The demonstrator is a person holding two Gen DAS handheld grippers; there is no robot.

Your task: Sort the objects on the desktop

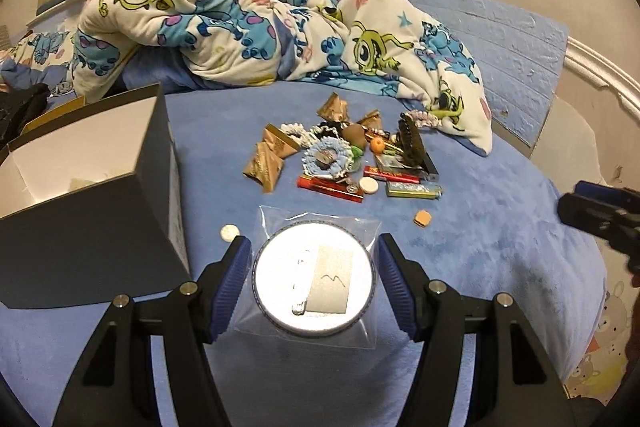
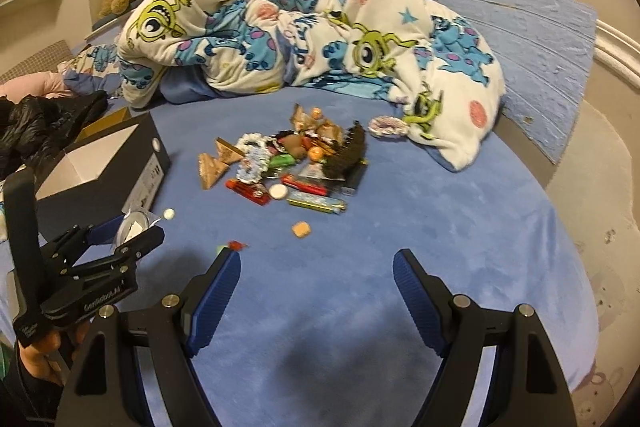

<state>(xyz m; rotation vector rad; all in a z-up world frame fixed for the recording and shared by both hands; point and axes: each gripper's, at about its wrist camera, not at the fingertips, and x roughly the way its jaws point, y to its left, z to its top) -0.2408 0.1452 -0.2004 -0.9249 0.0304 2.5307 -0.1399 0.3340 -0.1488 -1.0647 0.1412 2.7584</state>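
Open grey box (image 1: 84, 163), the landmark, standing on the blue bedcover (image 1: 500, 227). Right of it, the unsorted pile (image 1: 344, 155). Just beside its near corner, the left gripper (image 1: 314, 285) is clamped on a bagged round disc (image 1: 314, 279), clear of the cover: the carry step. Next, judged: swing over the box, release. Right gripper (image 2: 316, 301) farthest from it, jaws apart, empty.

Both cameras ride low over the near edge of the bed (image 1: 500, 211), looking forward and downward toward its far edge. The left view sits close beside the open box (image 1: 92, 195); the right view looks from farther right. Both share the clutter pile (image 1: 344, 155), box and rumpled blanket (image 2: 304, 39).
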